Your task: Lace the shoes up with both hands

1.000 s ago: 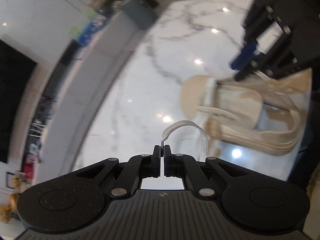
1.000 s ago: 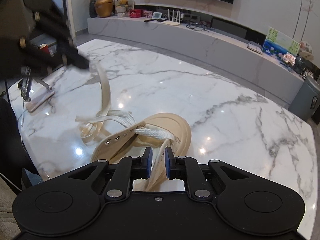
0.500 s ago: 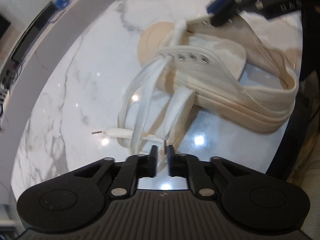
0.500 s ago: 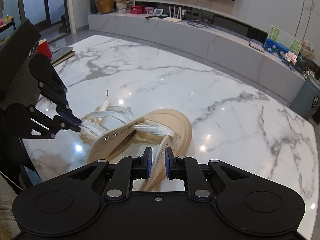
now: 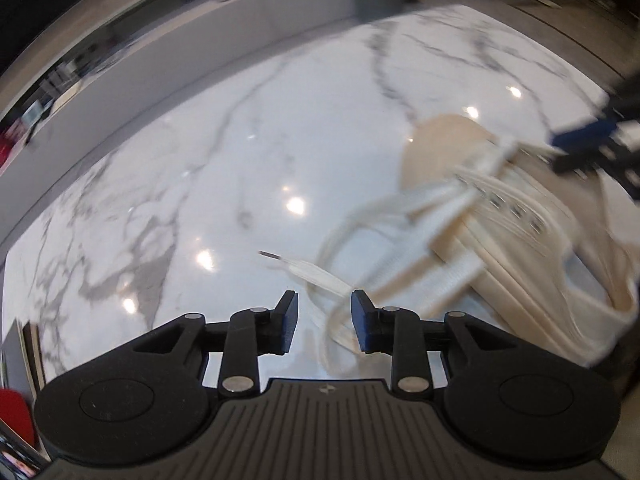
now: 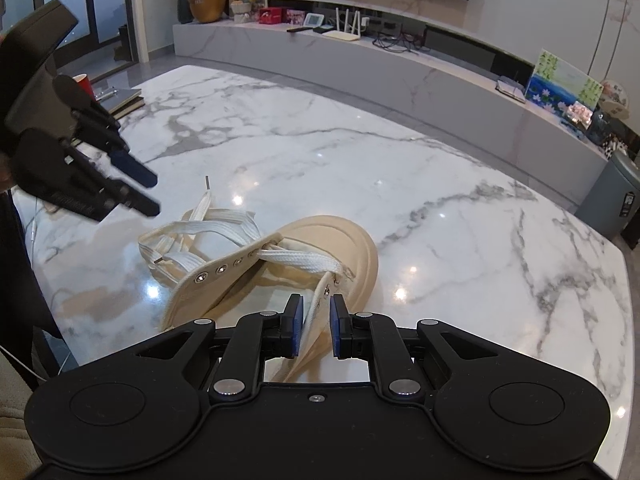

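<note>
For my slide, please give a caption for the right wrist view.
Right tool grips the beige sneaker by its eyelet flap while the open left tool hovers above the loose white lace.

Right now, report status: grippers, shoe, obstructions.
Left gripper open, holding nothing. Right gripper clamped on shoe eyelet flap. Lace loose on table, tip free. Nothing blocking.

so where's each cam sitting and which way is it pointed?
Left wrist: rides the left gripper, looking down along its open fingers at the lace and the shoe on the table; the right gripper shows at the right edge.
Right wrist: rides the right gripper, looking across the table toward the TV wall, fingers either side of the shoe's eyelet flap; the left gripper shows at the left.
Shared: shoe, lace, table, each other's gripper.
</note>
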{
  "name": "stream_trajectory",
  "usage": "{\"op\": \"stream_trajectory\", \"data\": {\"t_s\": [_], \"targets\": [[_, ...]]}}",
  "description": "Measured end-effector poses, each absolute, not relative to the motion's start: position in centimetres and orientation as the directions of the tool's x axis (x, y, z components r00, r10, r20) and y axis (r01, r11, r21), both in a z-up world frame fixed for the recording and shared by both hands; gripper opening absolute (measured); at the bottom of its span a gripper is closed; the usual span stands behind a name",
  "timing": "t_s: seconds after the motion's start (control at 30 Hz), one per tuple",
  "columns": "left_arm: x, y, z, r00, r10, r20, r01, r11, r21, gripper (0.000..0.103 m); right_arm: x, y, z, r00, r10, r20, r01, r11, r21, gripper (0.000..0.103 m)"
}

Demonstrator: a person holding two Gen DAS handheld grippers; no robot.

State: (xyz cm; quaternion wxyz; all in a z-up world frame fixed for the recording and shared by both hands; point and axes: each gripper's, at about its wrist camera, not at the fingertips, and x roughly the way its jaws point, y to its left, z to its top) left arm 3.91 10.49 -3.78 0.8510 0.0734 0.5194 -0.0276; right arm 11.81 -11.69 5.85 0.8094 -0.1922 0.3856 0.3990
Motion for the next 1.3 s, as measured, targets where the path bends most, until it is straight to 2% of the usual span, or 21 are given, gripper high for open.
{"op": "stream_trajectory", "data": {"t_s": [0.27,0.4,0.5,0.53,0.6,0.67,0.77,1.3], "targets": [[7.4,12.4,-5.4,0.439,0.077,-0.895,-0.127,0.992,0.023,0.032,11.6,-11.6,6.0,0.389,0.48,-0.786,-0.796,0.604,-0.025,0.012],[8.0,13.1,-6.7,0.406,0.122,-0.906,-0.181,0.982,0.052,0.032,11.5,-11.7,6.2,0.393,0.474,-0.788,-0.794,0.607,-0.032,0.013],[8.2,13.4,-7.6,0.383,0.124,-0.915,-0.191,0.98,0.053,0.029,11.4,-11.6,6.2,0.395,0.47,-0.789,-0.796,0.604,-0.038,0.013],[8.2,13.4,-7.7,0.383,0.121,-0.916,-0.189,0.981,0.051,0.022,11.4,-11.5,6.2,0.395,0.469,-0.79,-0.797,0.603,-0.04,0.013],[8.2,13.4,-7.7,0.383,0.116,-0.917,-0.186,0.981,0.047,0.017,11.4,-11.4,6.3,0.397,0.466,-0.79,-0.798,0.6,-0.047,0.014],[8.2,13.3,-7.7,0.389,0.11,-0.915,-0.173,0.984,0.044,0.008,11.4,-11.4,6.2,0.399,0.464,-0.791,-0.799,0.6,-0.051,0.015],[8.2,13.1,-7.6,0.405,0.104,-0.908,-0.146,0.988,0.048,0.0,11.5,-11.4,6.2,0.398,0.463,-0.792,-0.8,0.598,-0.052,0.016],[6.4,13.7,-2.1,0.537,0.193,-0.821,-0.126,0.981,0.148,0.0,11.2,-11.4,6.7,0.414,0.47,-0.78,-0.802,0.593,-0.068,0.015]]}}
